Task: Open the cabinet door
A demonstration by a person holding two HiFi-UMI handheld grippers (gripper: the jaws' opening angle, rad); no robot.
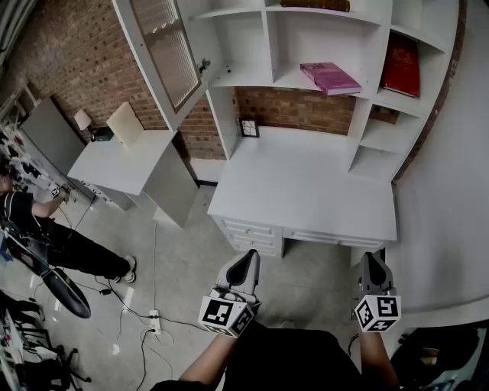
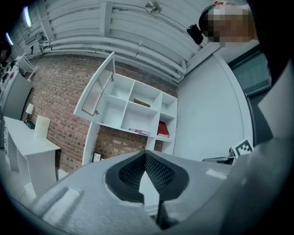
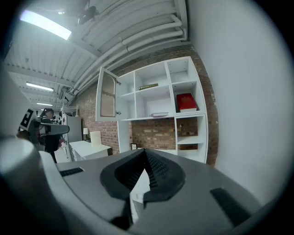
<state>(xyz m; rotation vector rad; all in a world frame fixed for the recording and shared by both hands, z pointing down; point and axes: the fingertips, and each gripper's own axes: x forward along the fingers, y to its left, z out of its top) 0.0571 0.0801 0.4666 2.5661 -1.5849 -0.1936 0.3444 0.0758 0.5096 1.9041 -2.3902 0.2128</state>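
cabinet door (image 1: 162, 57): its top is cut off by the upper edge.
top-shelf book (image 1: 315, 4): mostly cut off by the same edge.
small frame (image 1: 248, 127): its contents cannot be made out.

left tongs (image 1: 250, 255) closed, right tongs (image 1: 373, 256) closed, both empty

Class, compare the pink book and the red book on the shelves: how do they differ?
The pink book lies flat; the red book stands on end. The pink book is in the middle compartment, the red book in the narrower one to its right. Both rest on the white shelves.
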